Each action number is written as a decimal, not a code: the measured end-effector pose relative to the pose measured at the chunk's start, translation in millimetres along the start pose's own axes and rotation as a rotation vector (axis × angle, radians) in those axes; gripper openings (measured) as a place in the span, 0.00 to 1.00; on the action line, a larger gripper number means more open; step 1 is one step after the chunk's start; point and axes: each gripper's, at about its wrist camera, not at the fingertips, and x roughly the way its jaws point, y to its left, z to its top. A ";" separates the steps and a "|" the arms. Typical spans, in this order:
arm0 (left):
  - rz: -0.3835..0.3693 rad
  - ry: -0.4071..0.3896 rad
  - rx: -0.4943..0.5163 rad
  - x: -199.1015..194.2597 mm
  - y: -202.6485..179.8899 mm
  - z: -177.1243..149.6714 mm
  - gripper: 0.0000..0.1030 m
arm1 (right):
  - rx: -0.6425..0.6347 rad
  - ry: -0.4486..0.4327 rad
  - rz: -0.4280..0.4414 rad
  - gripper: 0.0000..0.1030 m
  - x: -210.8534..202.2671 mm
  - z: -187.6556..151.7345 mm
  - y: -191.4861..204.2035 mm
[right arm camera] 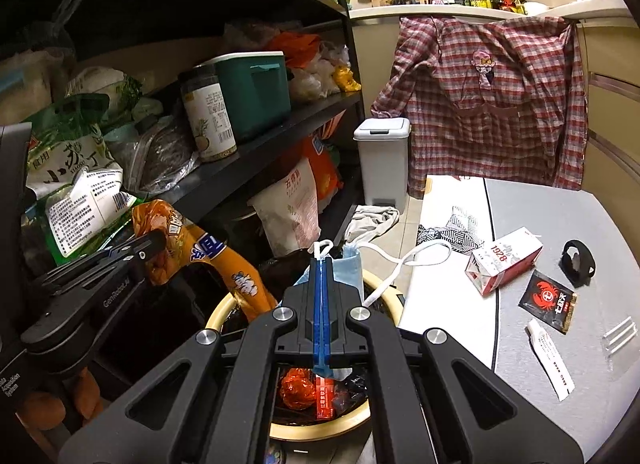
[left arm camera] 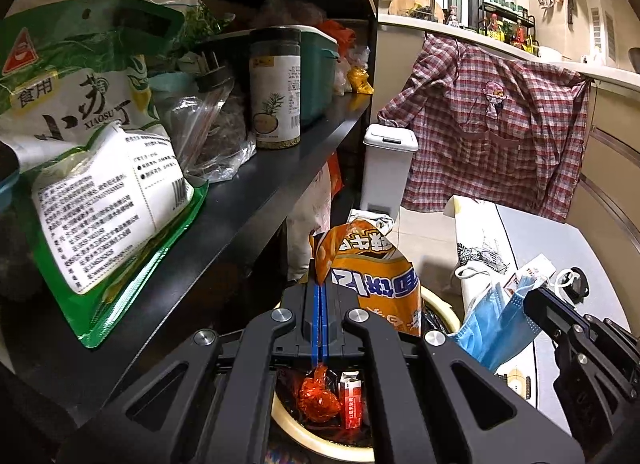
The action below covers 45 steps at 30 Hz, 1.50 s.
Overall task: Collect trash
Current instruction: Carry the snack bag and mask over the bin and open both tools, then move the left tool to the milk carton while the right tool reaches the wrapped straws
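Here, the black shelf unit [right arm camera: 256, 152] fills the left side, crowded with food bags, a spice jar [right arm camera: 208, 116] and a green box [right arm camera: 256, 92]; a plaid shirt [right arm camera: 492, 100] hangs from the counter edge behind, a small white pedal bin [right arm camera: 382, 160] stands between shelf and shirt, and a grey table [right arm camera: 560, 216] lies at the right. Below both grippers sits the round waste bin [right arm camera: 224, 310] with a cream rim and dark liner, already holding a crumpled red wrapper [right arm camera: 296, 386] and a small red carton [right arm camera: 326, 396]. The left gripper [left arm camera: 320, 284] is clamped shut on an orange snack bag [left arm camera: 372, 276], which stands with its long axis roughly upright, its crumpled top above the fingertips and its lower end hanging toward the bin. The right gripper [right arm camera: 321, 260] is pinched closed on a blue face mask [right arm camera: 352, 268], which hangs down over the bin's rim, one white ear loop trailing out toward the table. On the table lie a white-and-red carton [right arm camera: 504, 264] on its side, a black sachet [right arm camera: 548, 300], a white tube [right arm camera: 550, 360] and a black band [right arm camera: 578, 262].
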 end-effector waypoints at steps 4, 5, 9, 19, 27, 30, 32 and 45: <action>0.007 0.010 -0.003 6.1 -0.1 -2.1 0.00 | 0.003 0.012 0.002 0.01 7.3 -1.3 0.5; 0.011 0.012 -0.002 7.4 0.2 -2.7 0.00 | 0.004 0.014 0.003 0.01 8.7 -1.7 0.3; 0.030 0.022 0.001 11.9 2.3 -4.7 0.00 | 0.010 0.024 0.006 0.01 16.0 -3.1 1.1; 0.099 0.012 0.000 12.3 6.0 -6.2 0.48 | 0.026 0.069 0.027 0.09 31.4 -5.3 4.7; 0.122 -0.028 -0.026 2.0 7.4 -5.7 0.86 | 0.063 0.050 -0.001 0.49 20.3 -4.6 -3.1; 0.130 -0.019 -0.012 -0.3 4.1 -7.5 0.87 | 0.058 0.036 -0.010 0.54 13.0 -2.8 -4.3; 0.127 -0.020 -0.014 -3.2 3.6 -7.6 0.88 | 0.057 0.029 -0.014 0.55 7.5 -2.4 -4.9; 0.038 -0.075 0.054 -36.5 -36.6 -15.3 0.93 | 0.072 -0.015 -0.077 0.67 -48.5 -11.4 -39.8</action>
